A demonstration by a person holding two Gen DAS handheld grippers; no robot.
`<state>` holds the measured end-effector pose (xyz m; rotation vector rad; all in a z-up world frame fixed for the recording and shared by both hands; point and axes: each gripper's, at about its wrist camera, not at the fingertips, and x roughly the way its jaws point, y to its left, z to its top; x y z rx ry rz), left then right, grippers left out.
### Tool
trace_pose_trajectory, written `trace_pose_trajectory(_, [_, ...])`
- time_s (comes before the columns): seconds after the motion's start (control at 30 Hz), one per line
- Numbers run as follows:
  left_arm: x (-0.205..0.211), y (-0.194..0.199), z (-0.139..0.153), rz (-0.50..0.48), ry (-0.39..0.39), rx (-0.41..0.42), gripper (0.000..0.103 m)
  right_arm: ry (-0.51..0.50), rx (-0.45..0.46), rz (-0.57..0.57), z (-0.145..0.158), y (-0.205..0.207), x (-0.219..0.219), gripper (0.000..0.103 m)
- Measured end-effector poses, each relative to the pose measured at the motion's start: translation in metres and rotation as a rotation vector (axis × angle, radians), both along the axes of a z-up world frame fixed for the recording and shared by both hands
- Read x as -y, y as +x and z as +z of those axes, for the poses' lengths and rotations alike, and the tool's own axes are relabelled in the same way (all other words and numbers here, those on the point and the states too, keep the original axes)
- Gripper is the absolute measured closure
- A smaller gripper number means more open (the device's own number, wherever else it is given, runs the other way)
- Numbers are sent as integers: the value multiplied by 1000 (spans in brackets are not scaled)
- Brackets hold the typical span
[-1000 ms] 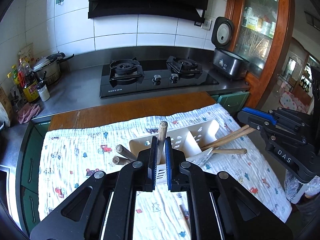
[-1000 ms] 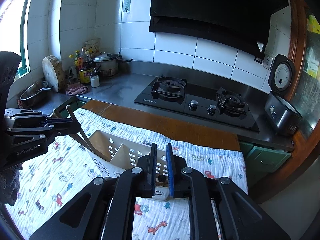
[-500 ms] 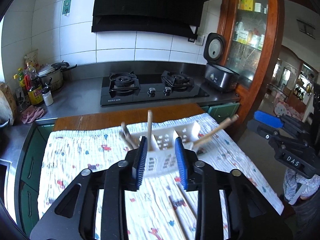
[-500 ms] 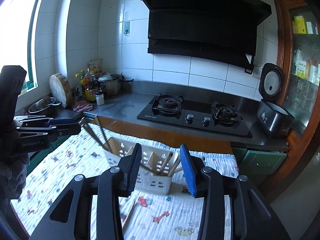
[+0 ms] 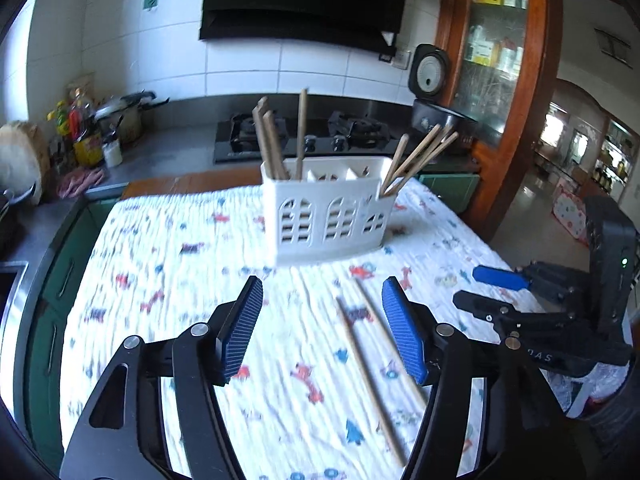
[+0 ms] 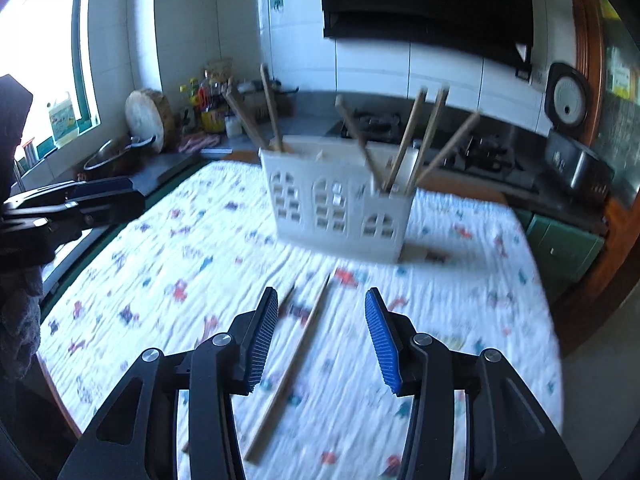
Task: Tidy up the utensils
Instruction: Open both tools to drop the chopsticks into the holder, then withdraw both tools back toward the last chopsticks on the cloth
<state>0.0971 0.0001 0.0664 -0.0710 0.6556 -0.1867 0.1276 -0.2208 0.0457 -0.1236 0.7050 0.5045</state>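
Wooden utensils (image 5: 280,140) stand handle-up in a white slotted caddy (image 5: 328,216) on a patterned cloth (image 5: 168,264), with 2 chopsticks (image 5: 372,360) lying loose in front. Both the left gripper (image 5: 322,328) and the right gripper (image 6: 320,340) have just been opening, jaws spread over the cloth, pinching nothing.

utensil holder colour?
White, with arched window-like cutouts in its wall. The utensil holder shows sharpest in the left wrist view.
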Motion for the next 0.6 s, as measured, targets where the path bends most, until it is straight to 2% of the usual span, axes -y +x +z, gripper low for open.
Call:
trace_pose_trajectory(0.1, [-11, -14, -16, 38, -12, -26, 38, 14, -62, -10, -25, -7, -1, 59])
trace_pose_trajectory(0.27, [-27, -34, -39, 101, -28, -54, 38, 0, -112, -22, -57, -21, -12, 61])
trace_pose_trajectory(0.43, [-39, -45, -58, 159, -16, -83, 38, -23, -151, -18, -78, -29, -25, 70])
trace_pose_trajectory(0.6, [-48, -53, -67, 184, -38, -95, 38, -32, -187, -41, -94, -29, -34, 80])
